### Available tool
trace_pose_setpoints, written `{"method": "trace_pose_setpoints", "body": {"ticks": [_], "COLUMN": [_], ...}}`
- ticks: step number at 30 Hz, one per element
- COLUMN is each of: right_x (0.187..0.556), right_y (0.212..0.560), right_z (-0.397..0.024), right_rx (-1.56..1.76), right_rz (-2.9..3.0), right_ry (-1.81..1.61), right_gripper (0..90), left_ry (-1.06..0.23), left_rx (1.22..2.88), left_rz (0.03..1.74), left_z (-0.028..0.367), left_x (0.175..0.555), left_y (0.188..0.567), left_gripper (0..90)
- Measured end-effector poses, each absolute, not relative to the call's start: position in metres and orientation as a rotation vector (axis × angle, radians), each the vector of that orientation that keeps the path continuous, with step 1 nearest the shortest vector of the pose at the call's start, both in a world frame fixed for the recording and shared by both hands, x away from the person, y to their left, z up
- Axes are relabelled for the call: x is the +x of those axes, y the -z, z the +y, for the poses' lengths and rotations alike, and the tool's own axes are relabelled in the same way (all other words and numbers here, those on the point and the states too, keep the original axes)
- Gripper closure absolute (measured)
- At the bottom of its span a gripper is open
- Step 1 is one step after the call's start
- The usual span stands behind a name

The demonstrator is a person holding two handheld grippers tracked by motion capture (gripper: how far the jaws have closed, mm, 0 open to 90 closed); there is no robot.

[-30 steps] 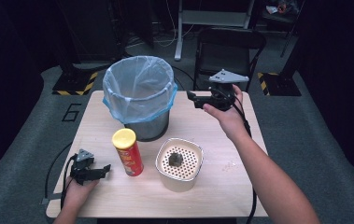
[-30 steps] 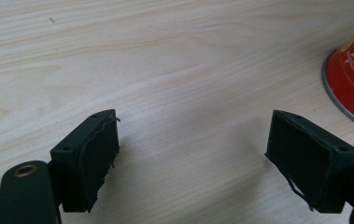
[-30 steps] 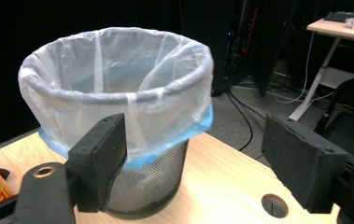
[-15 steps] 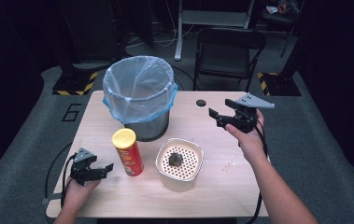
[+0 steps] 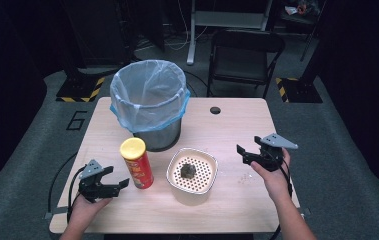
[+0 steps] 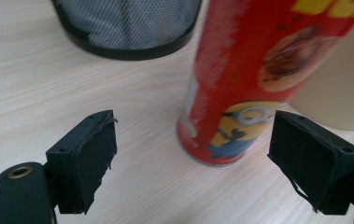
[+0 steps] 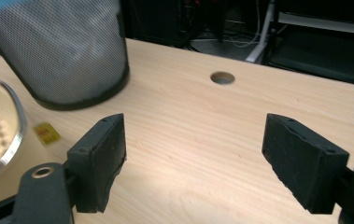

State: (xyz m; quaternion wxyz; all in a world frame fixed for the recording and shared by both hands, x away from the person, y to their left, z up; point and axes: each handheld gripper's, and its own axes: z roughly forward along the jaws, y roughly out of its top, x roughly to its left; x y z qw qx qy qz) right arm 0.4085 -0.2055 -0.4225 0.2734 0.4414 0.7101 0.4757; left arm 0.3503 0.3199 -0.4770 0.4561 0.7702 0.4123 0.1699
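Note:
A red chip can [image 5: 137, 162] with a yellow lid stands upright at the table's front left. My left gripper [image 5: 122, 186] is just left of it, open, and its jaws have just been opening. In the left gripper view the can [image 6: 249, 84] stands right ahead of the jaws [image 6: 194, 128], with nothing between them. A white perforated bowl [image 5: 192, 196] holds a dark lump [image 5: 187, 170]. My right gripper [image 5: 241, 154] hovers right of the bowl, open and empty, and its jaws have opened slightly further. The right gripper view [image 7: 194, 140] has bare wood between the jaws.
A mesh bin [image 5: 149, 102] with a blue liner stands behind the can and bowl, and its mesh wall [image 7: 58, 51] shows in the right gripper view. There is a cable hole [image 5: 215, 110] at the table's back. Crumbs [image 5: 249, 177] lie near my right hand. A folding chair [image 5: 247, 50] stands beyond the table.
My right hand has come down and toward the front, from beside the bin's rim to the table's right side. My left gripper has lifted a little and its jaws have widened.

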Motion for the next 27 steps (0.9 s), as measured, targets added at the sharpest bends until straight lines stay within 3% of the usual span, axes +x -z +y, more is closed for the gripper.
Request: {"method": "trace_pose_setpoints", "body": {"ticks": [13,27], "right_x": [0.387,0.379], "right_y": [0.465,0.482], "right_z": [-0.208,-0.220], "right_rx": [1.237,1.286], "right_rz": [1.897,1.891], "right_ry": [-1.232,-1.167], "right_gripper": [20.2,20.2], "left_ry": [-0.375,-0.387], "left_rx": [1.871,1.870], "left_rz": [0.966,0.954], "left_z": [0.289,0.275], "left_x": [0.359,0.371], "left_y": [0.471,0.476], "left_gripper": [13.5,14.9]}}
